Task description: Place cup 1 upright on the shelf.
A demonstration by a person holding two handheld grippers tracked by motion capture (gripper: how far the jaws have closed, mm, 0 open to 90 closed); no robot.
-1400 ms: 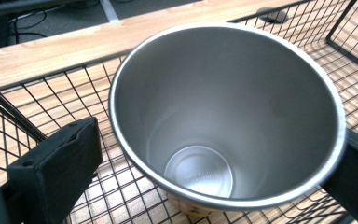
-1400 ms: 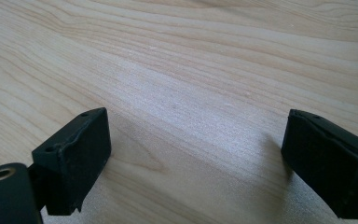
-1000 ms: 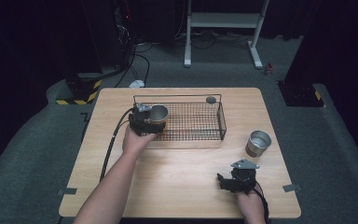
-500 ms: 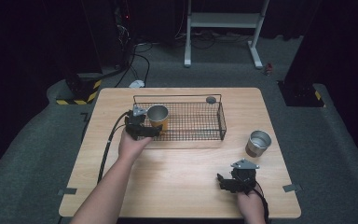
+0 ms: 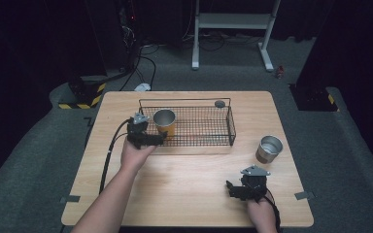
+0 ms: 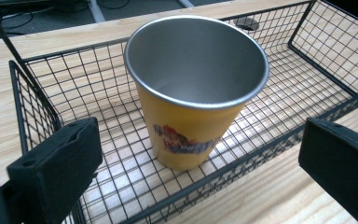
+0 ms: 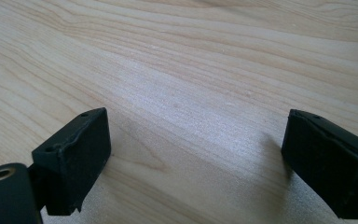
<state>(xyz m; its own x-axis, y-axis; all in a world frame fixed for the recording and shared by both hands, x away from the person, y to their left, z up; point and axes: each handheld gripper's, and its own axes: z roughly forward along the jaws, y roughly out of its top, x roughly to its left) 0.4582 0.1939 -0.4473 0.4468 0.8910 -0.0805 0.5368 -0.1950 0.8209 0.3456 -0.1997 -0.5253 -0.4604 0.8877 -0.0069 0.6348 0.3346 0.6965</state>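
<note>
left gripper (image 5: 161, 139) agape, right gripper (image 5: 229, 189) — agape

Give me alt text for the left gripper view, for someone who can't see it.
A yellow cup with a bare metal inside and a printed picture on its side stands upright in a black wire basket on a wooden table. The left gripper sits just outside the basket's near wall, its jaws open and apart from the cup.
</note>
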